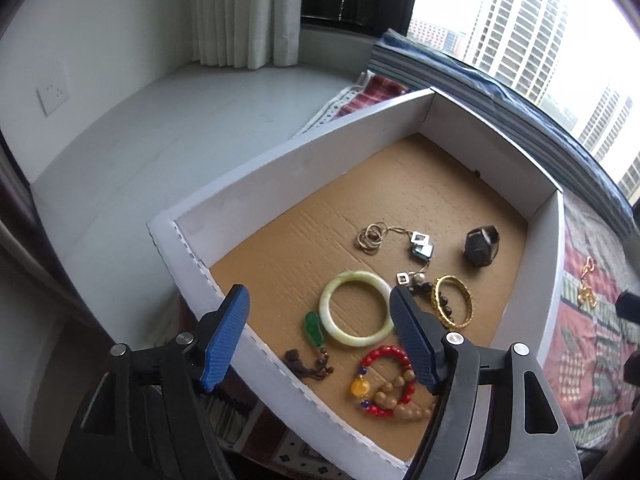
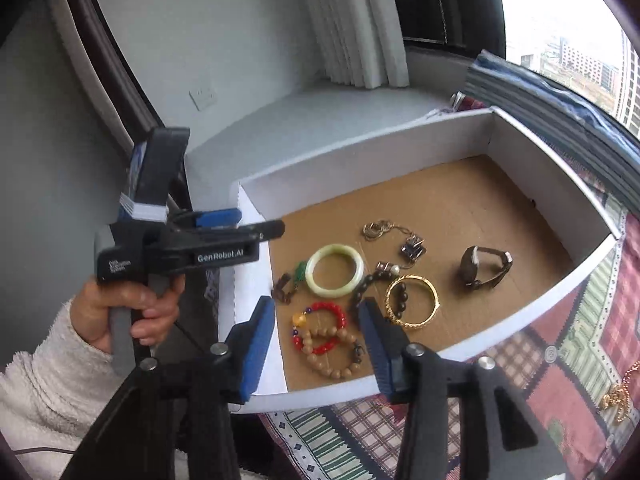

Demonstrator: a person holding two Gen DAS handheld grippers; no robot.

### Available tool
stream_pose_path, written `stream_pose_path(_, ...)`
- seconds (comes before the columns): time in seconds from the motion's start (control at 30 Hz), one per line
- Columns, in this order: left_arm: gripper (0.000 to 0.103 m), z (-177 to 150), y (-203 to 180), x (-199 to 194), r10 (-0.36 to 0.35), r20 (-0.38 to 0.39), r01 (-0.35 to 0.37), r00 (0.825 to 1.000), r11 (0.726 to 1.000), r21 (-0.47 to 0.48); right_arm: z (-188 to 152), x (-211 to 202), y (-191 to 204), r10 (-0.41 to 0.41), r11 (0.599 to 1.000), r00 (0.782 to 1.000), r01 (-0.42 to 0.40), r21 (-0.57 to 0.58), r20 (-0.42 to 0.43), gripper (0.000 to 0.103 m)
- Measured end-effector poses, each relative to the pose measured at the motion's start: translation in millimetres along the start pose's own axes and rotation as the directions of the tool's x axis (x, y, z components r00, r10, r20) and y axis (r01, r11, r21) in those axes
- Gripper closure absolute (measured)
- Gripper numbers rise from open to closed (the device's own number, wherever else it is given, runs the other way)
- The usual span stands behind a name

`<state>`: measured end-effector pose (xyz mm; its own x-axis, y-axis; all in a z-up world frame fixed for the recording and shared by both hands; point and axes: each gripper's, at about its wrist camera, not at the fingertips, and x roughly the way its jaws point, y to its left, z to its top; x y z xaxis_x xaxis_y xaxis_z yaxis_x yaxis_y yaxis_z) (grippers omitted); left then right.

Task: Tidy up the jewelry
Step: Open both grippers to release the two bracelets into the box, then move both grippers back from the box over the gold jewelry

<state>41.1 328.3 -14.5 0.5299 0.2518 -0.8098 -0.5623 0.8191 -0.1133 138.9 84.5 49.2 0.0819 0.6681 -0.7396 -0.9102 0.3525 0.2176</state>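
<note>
Both tongs are standing open and holding nothing. I am hovering my left tongs (image 1: 320, 336) over the near corner of the box (image 1: 304, 168), jaws wide apart, one blue pad (image 1: 224, 340) outside the wall and the other above the jade bangle (image 1: 356, 308). I am pointing my right tongs (image 2: 316, 344) down at the box's near edge, jaws parted over the red bead bracelet (image 2: 320, 330) and the wooden bead bracelet (image 2: 334, 354), which are overlapping. My left hand (image 2: 128, 312) is showing in the right view, gripping its handle.

Everything already sorted is lying loose on the cardboard floor: jade bangle, gold bangle (image 2: 412, 300), dark beads (image 2: 366, 286), a chain (image 1: 374, 236), a watch (image 2: 486, 266). Outside the box, a gold chain (image 2: 618, 396) is lying on the patterned cloth (image 2: 560, 360) to the right, well apart from either tongs.

I am judging that chain to be light, limp and slippery, likely to slide through a loose pinch. I am thinking of taking it where the links are bunching thickest.
</note>
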Motion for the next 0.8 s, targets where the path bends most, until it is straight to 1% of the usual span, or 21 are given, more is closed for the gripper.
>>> stream_pose_path(0.03, 0.027, -3, -5, -6, -0.010, 0.010, 0.010, 1.000, 1.000, 0.008, -1, -10, -1, -0.022, 1.000, 0.999, 0.023, -0.002, 0.024, 0.047)
stream_pose_path(0.1, 0.023, -11, -20, -17, -0.034, 0.032, 0.033, 0.999, 0.999, 0.036, -9, -29, -1, -0.077, 0.997, 0.995, 0.078, -0.006, 0.062, 0.046)
stream_pose_path(0.2, 0.020, -26, -52, -31, -0.085, 0.049, 0.080, 0.995, 0.993, 0.092, -28, -49, -5, -0.157, 0.988, 0.983, 0.157, 0.001, 0.094, 0.046)
stream_pose_path(0.3, 0.019, -47, -91, -38, -0.153, 0.028, 0.147, 0.988, 0.977, 0.155, -61, -64, -18, -0.215, 0.976, 0.972, 0.212, 0.041, 0.092, 0.046)
stream_pose_path(0.37, 0.018, -64, -117, -39, -0.203, 0.003, 0.199, 0.979, 0.962, 0.187, -83, -74, -32, -0.264, 0.963, 0.961, 0.257, 0.085, 0.082, 0.046)
stream_pose_path(0.47, 0.018, -88, -159, -34, -0.256, -0.042, 0.258, 0.966, 0.936, 0.241, -125, -86, -55, -0.358, 0.924, 0.933, 0.346, 0.162, 0.048, 0.046)
stream_pose_path(0.57, 0.018, -113, -197, -25, -0.278, -0.102, 0.296, 0.955, 0.909, 0.292, -167, -101, -79, -0.442, 0.871, 0.897, 0.429, 0.238, 0.004, 0.046)
stream_pose_path(0.67, 0.018, -135, -228, -21, -0.285, -0.145, 0.319, 0.948, 0.880, 0.353, -204, -114, -101, -0.503, 0.811, 0.863, 0.488, 0.324, -0.040, 0.046)
stream_pose_path(0.73, 0.018, -148, -242, -20, -0.276, -0.163, 0.319, 0.947, 0.865, 0.387, -222, -124, -115, -0.524, 0.777, 0.849, 0.506, 0.376, -0.060, 0.046)
stream_pose_path(0.8, 0.018, -156, -253, -19, -0.264, -0.168, 0.311, 0.950, 0.855, 0.414, -239, -132, -122, -0.536, 0.755, 0.842, 0.513, 0.410, -0.067, 0.046)
